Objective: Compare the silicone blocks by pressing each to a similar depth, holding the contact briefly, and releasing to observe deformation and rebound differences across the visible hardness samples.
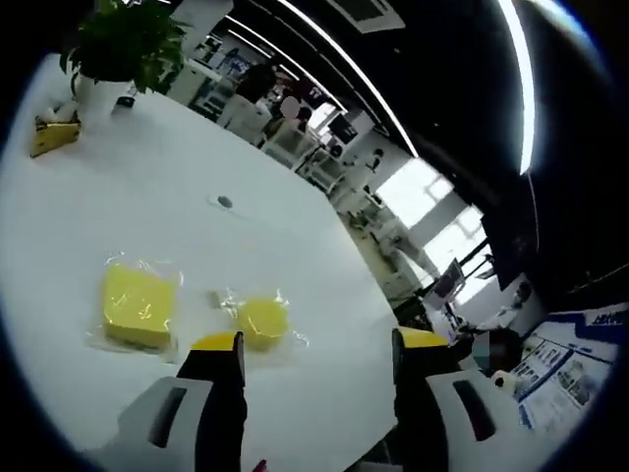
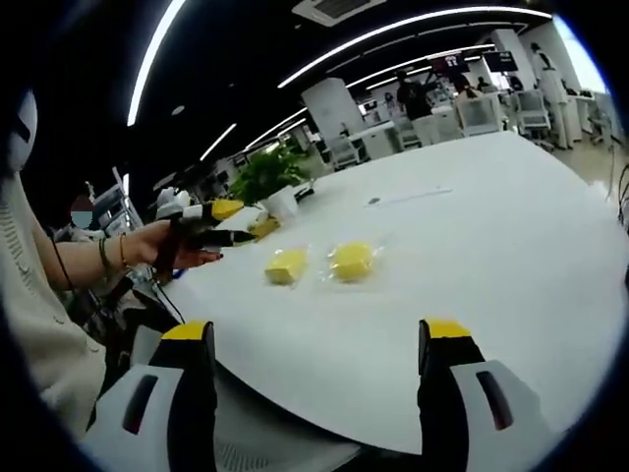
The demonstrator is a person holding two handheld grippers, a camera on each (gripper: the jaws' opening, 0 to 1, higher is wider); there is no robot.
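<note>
Two yellow silicone blocks lie in clear bags on the white table [image 1: 147, 197]. In the left gripper view the squarer block [image 1: 138, 307] lies left of the rounder block [image 1: 262, 322]. My left gripper [image 1: 319, 344] hangs open above the table, its left jaw just in front of the rounder block and not touching it. In the right gripper view the squarer block [image 2: 286, 265] and the rounder block [image 2: 352, 261] lie mid-table, well beyond my open right gripper [image 2: 316, 334]. A hand [image 2: 157, 248] holds the left gripper [image 2: 234, 224] left of the blocks.
A potted plant [image 1: 123, 44] and a small yellow item [image 1: 54, 136] stand at the far end of the table, with a small round mark [image 1: 225, 202] mid-table. The table edge [image 2: 393, 433] curves near my right jaws. Desks and people fill the office behind.
</note>
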